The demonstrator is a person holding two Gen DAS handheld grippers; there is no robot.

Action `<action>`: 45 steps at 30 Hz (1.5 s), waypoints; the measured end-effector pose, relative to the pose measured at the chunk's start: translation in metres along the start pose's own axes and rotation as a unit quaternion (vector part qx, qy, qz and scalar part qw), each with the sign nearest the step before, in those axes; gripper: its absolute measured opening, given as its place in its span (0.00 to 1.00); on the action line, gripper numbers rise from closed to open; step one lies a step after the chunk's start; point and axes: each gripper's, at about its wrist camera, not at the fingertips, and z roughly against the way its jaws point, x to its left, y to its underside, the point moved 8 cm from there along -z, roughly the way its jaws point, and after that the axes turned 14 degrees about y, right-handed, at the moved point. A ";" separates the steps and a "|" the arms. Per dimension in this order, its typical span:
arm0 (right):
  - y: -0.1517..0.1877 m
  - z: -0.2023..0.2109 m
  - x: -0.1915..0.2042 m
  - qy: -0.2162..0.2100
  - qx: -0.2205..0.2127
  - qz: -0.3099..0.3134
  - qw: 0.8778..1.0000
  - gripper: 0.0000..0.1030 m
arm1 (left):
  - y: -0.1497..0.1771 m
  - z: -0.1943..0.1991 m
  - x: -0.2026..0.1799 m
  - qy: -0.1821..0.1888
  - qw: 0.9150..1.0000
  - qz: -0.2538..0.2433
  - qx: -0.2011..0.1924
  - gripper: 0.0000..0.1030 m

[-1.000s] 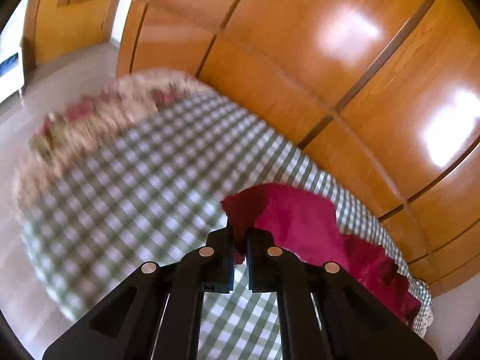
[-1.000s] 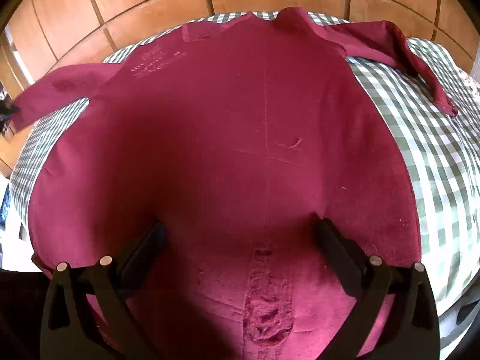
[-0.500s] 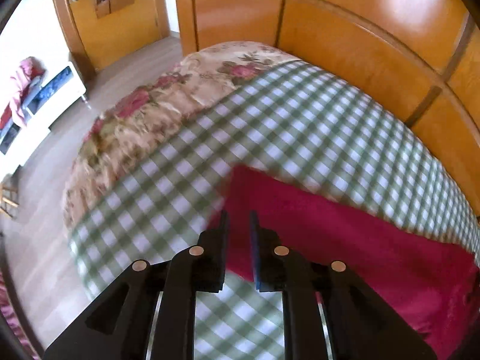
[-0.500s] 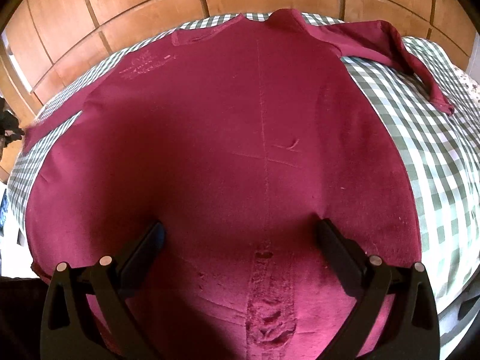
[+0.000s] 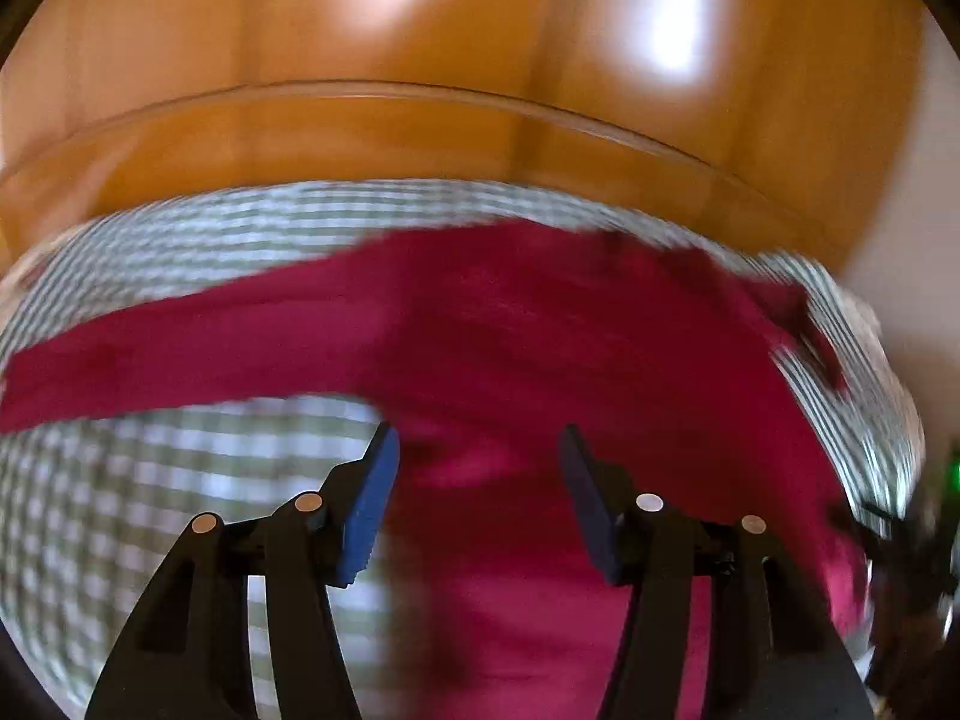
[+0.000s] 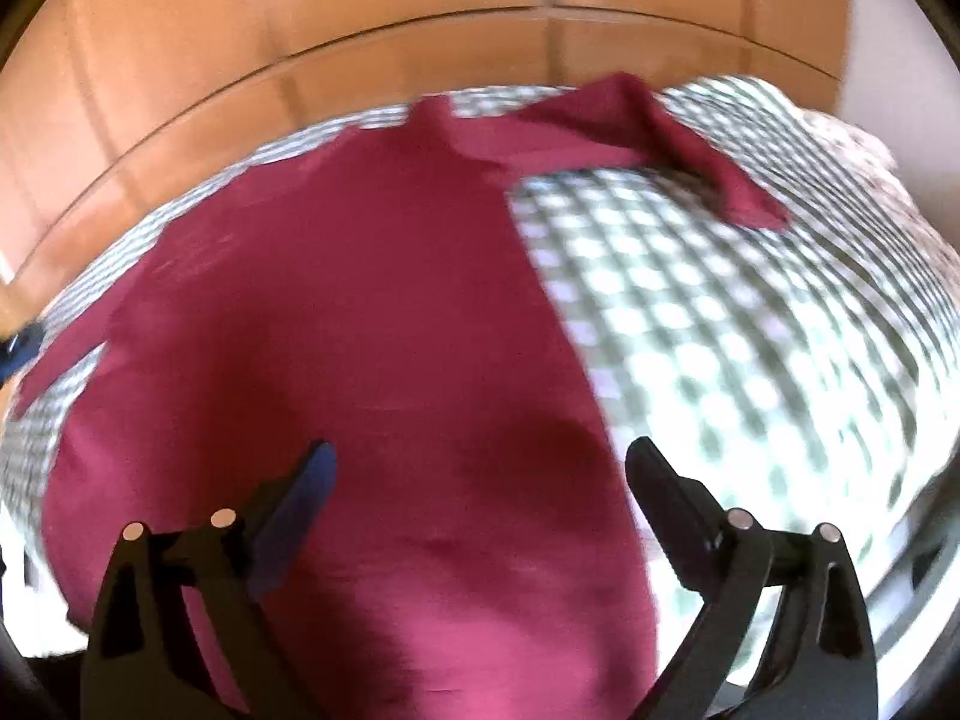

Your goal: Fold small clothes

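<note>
A dark red long-sleeved shirt (image 5: 540, 336) lies spread flat on a green-and-white checked bedcover (image 5: 150, 480). In the left wrist view its left sleeve (image 5: 150, 342) stretches out to the left. My left gripper (image 5: 477, 456) is open and empty, above the shirt's left side near the armpit. In the right wrist view the shirt (image 6: 360, 330) fills the middle and its right sleeve (image 6: 690, 150) lies bent at the far right. My right gripper (image 6: 480, 468) is open and empty above the shirt's lower right edge. Both views are blurred by motion.
A wooden headboard (image 5: 420, 132) runs along the far side of the bed and also shows in the right wrist view (image 6: 300, 60). The checked bedcover (image 6: 750, 330) extends to the right of the shirt. A floral quilt (image 6: 864, 144) lies at the far right.
My left gripper let go of the left sleeve, opened, and swung right over the shirt's body. The sleeve now lies flat. My right gripper shifted toward the shirt's right edge.
</note>
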 end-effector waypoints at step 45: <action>-0.258 -0.087 -0.303 0.191 -0.058 -0.149 0.968 0.07 | 0.005 -0.127 -0.078 -0.016 0.995 -0.060 0.084 0.73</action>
